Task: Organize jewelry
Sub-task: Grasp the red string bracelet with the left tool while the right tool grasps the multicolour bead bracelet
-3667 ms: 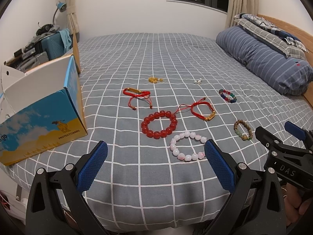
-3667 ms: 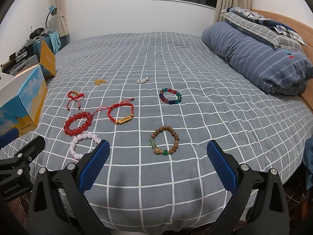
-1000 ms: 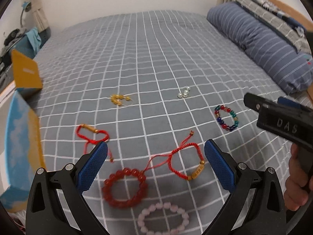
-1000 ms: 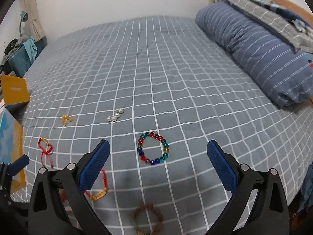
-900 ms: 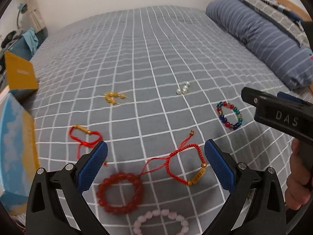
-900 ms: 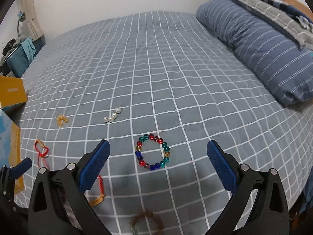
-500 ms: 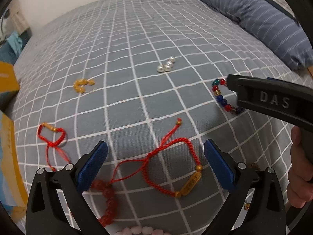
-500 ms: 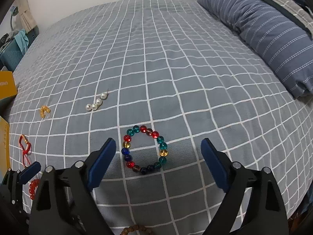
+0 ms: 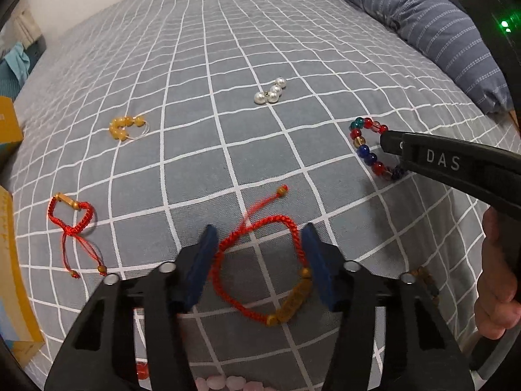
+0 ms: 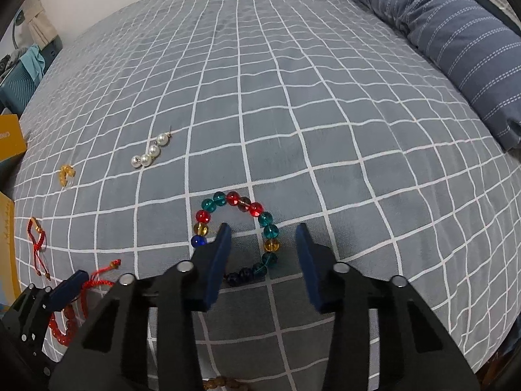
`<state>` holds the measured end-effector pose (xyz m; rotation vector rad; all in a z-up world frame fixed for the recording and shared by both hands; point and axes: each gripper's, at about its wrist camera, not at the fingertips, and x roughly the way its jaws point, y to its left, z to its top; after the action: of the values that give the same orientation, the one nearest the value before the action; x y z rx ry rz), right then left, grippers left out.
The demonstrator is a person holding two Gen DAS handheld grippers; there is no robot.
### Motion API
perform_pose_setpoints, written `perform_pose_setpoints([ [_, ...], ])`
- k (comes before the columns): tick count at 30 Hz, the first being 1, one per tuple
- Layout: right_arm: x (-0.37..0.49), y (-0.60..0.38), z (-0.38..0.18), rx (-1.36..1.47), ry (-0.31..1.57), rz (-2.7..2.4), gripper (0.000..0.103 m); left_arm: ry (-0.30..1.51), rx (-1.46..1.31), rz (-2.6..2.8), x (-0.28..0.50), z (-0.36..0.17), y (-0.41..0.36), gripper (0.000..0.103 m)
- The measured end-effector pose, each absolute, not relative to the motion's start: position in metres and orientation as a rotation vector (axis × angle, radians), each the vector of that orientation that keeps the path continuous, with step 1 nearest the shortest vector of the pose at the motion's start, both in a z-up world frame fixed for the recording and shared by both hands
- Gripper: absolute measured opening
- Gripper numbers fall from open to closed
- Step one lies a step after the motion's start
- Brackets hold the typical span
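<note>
Left gripper (image 9: 259, 257): parted, straddling red braided cord bracelet with gold bar (image 9: 260, 270).
Right gripper (image 10: 263, 257): parted, straddling one side of multicoloured glass-bead bracelet (image 10: 239, 228), right of cord bracelet.
Surface: grey checked bedspread (image 10: 293, 97).

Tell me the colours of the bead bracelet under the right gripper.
Teal, red, amber and dark blue glass beads on the multicoloured bracelet, clearest in the right wrist view.

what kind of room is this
Most likely a bedroom: the jewelry lies on a bed with a grey checked cover, a striped blue pillow along its right side, and a curtain by the wall.
</note>
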<state>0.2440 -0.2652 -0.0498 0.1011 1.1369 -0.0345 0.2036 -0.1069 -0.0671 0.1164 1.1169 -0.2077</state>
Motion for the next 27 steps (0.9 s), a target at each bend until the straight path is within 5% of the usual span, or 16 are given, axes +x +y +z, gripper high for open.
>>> perform_pose_setpoints([
  [9,0.244,-0.269,-0.053,0.106,1.162,-0.051,0.01,1.127,0.108,-0.229,0.203,-0.066,-0.109,0.009],
  [27,0.238,-0.269,-0.041,0.133,1.124,-0.044,0.009,1.1,0.075,-0.253,0.196,-0.05,-0.103,0.007],
])
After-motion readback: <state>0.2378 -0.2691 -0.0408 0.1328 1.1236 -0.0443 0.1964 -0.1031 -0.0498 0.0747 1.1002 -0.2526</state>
